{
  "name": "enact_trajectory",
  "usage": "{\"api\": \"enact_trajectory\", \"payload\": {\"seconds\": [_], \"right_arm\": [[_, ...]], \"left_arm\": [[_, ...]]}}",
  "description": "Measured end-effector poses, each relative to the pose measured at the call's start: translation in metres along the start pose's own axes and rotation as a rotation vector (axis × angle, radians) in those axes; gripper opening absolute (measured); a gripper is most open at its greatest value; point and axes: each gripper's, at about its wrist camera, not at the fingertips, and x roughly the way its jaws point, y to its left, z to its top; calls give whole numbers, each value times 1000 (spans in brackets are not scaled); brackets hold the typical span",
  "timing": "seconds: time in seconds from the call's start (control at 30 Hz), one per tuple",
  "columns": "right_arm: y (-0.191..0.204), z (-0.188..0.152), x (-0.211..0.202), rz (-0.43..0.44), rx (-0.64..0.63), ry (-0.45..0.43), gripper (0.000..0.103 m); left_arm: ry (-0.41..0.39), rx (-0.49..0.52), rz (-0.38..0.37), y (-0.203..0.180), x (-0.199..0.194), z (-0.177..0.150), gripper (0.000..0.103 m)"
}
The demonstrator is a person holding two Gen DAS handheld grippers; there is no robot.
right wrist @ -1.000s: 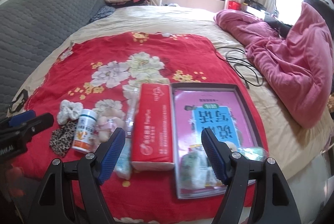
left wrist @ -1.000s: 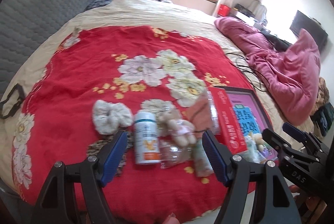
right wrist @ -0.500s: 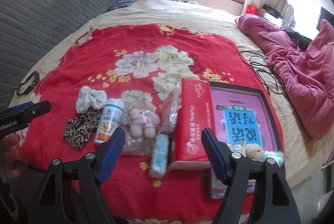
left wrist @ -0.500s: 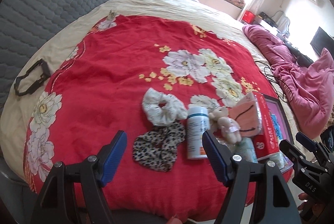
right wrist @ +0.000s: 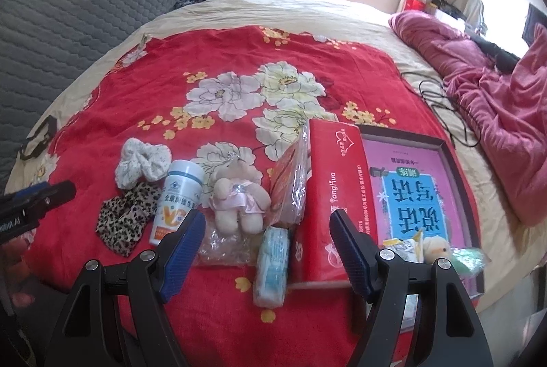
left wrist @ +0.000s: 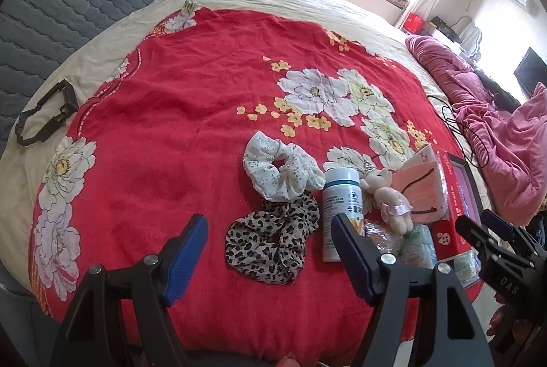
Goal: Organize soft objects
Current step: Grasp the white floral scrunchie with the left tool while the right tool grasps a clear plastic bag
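Left gripper (left wrist: 270,250): the jaws stand wide open and hold nothing. No pad touches any object. A leopard-print scrunchie (left wrist: 271,240) lies on the red floral blanket (left wrist: 177,114) between the two jaws, nearer the right-hand one, and clear of both. A white floral scrunchie (left wrist: 282,170) lies just beyond it, touching its far edge. A white bottle (left wrist: 338,209) lies on its side just past the right-hand jaw, whose tip overlaps it in this view; contact cannot be confirmed.

Right gripper (right wrist: 268,242): the jaws stand wide open and hold nothing. Ahead of the gap between the jaws lie a small cream plush bear (right wrist: 237,199) in a pink dress, a clear plastic bag (right wrist: 224,245) under it, and a pale blue tissue pack (right wrist: 271,264) nearest the camera. A red tissue box (right wrist: 330,203) lies just inside the right-hand jaw, beside a purple-lined box tray (right wrist: 451,168). A small yellow plush chick (right wrist: 436,247) sits in the tray's near corner, outside the right-hand jaw.

In the right wrist view the left gripper shows at the far left edge, above the blanket. All soft objects rest on the bed; none is lifted.
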Motion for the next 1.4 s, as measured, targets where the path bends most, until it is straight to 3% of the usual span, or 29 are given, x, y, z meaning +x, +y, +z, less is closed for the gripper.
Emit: {"api": "enact_trajectory", "payload": {"seconds": [0.27, 0.43, 0.6, 1.07, 1.23, 1.3, 1.4], "right_arm": [[-17, 16, 33, -20, 38, 33, 77], [-19, 23, 47, -18, 28, 49, 70], [-14, 27, 59, -22, 18, 71, 56], [0, 36, 86, -55, -23, 97, 42], [3, 38, 96, -70, -40, 121, 26], [5, 38, 100, -69, -54, 131, 11], [5, 39, 101, -70, -66, 121, 6]], "left_arm": [[39, -4, -1, 2, 33, 8, 74], [55, -6, -6, 1, 51, 17, 74], [69, -3, -11, 1, 64, 23, 74], [107, -9, -16, 4, 96, 30, 74], [120, -8, -15, 4, 108, 33, 74], [127, -9, -9, 4, 113, 33, 74], [134, -12, -8, 5, 119, 35, 74]]}}
